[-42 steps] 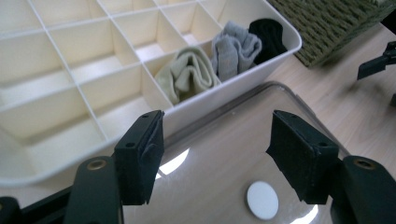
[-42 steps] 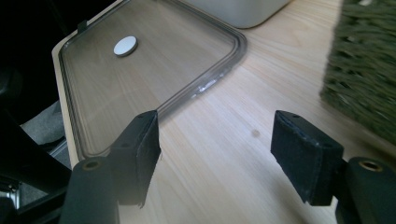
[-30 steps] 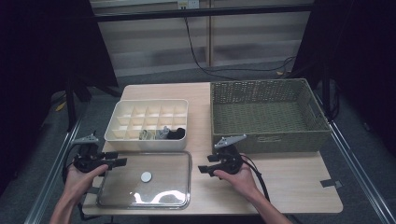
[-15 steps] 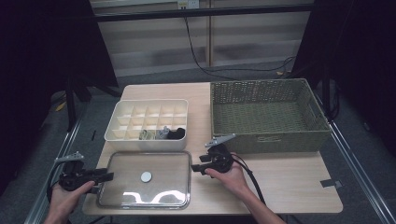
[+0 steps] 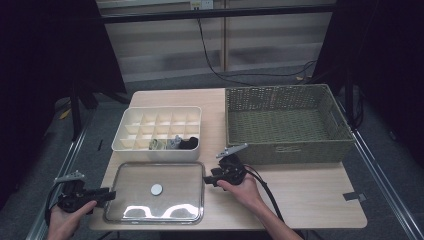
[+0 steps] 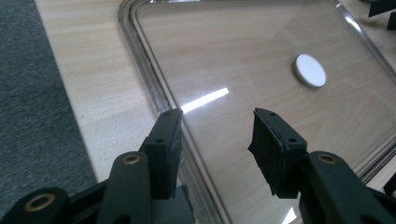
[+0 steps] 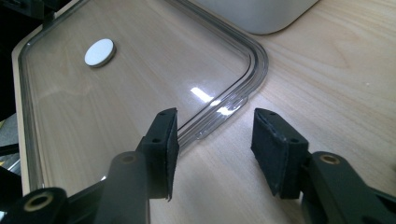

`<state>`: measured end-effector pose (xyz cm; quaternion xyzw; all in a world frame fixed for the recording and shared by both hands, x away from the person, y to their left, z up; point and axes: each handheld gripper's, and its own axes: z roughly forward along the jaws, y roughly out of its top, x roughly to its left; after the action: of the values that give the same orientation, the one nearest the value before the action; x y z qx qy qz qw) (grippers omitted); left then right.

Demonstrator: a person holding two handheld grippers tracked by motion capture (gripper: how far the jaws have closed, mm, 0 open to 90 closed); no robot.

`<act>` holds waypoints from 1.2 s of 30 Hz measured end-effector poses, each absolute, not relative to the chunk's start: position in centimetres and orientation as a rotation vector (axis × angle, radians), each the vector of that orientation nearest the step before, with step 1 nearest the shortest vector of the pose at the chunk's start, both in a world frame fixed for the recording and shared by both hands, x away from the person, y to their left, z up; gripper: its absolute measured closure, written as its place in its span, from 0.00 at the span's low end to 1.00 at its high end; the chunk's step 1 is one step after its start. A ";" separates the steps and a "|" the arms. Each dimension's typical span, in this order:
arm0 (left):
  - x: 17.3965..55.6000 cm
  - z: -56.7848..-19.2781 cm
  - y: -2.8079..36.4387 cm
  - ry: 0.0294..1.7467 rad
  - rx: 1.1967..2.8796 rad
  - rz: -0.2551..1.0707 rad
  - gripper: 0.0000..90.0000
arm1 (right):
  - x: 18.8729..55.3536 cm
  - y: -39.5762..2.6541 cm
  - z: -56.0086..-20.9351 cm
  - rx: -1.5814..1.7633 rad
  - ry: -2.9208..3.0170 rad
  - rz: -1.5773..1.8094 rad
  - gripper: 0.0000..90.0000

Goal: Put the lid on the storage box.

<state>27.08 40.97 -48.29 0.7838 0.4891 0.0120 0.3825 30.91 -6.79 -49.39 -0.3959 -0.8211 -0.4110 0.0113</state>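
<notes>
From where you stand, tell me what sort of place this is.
Probably a lab or recording setup, not a home: a lone wooden table on grey carpet with dark surrounds, cables trailing behind, and staged props, a clear lid, compartment box and wicker basket.

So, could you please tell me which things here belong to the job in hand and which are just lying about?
In the job:
- clear lid flat on the table
- left gripper, jaws open over the lid's left rim, closing
- right gripper, jaws open at its right corner, closing
- white divided box, presumably the lid's

Lying about:
- wicker basket
- tape strip
</notes>
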 end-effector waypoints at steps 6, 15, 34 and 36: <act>27.1 -48.8 40.9 1.253 2.011 0.032 0.60 | 31.1 -6.0 -49.9 -1.253 -2.555 -1.245 0.63; 27.4 -49.2 40.9 1.261 2.019 0.053 0.65 | 31.4 -5.3 -50.4 -1.292 -2.502 -1.270 0.72; 27.8 -49.3 41.1 1.246 2.031 0.104 0.78 | 30.8 -6.8 -52.1 -1.621 -1.995 -1.377 0.82; 27.8 -49.3 41.1 1.244 2.031 0.097 0.78 | 30.5 -7.0 -52.5 -1.659 -1.899 -1.394 0.82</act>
<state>27.84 41.06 -49.33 0.7917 0.4847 0.0376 0.3699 30.52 -7.04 -52.47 -0.5710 -0.6534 -0.4798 0.1297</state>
